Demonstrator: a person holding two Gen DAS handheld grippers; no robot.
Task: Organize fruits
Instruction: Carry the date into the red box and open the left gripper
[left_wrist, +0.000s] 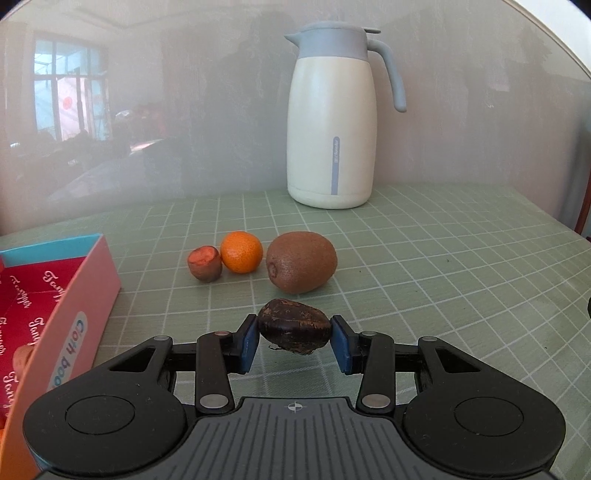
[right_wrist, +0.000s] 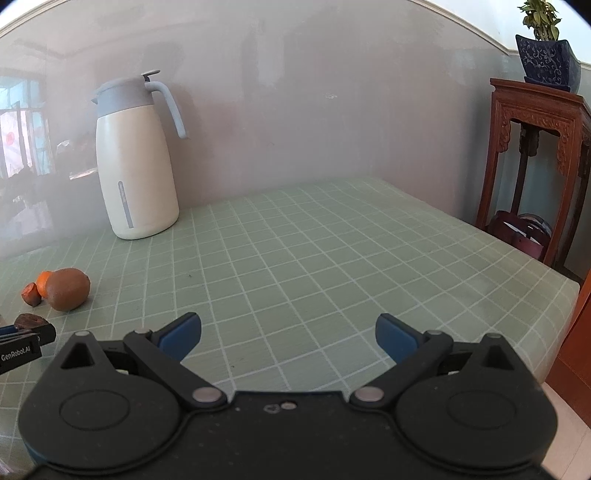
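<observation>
Left wrist view: the left gripper (left_wrist: 294, 338) has its blue pads clamped on a dark, wrinkled brown fruit (left_wrist: 294, 326), lifted just clear of the green checked tablecloth (left_wrist: 443, 280).

Beyond the held fruit, toward twelve o'clock, three pieces lie close in a row: a kiwi (left_wrist: 301, 261), a small orange (left_wrist: 241, 252) at its ten o'clock, and a reddish cut-ended piece (left_wrist: 205, 263) touching the orange's left side. A pink box with a red patterned lining (left_wrist: 88, 295) sits at nine o'clock, its lid off. A cream jug with a grey lid and handle (left_wrist: 332, 122) stands at the back against the wall. From the right wrist view, the right gripper (right_wrist: 288, 334) hangs with jaws spread wide, nothing between them, over bare cloth; the fruit row is off at its ten o'clock.
</observation>
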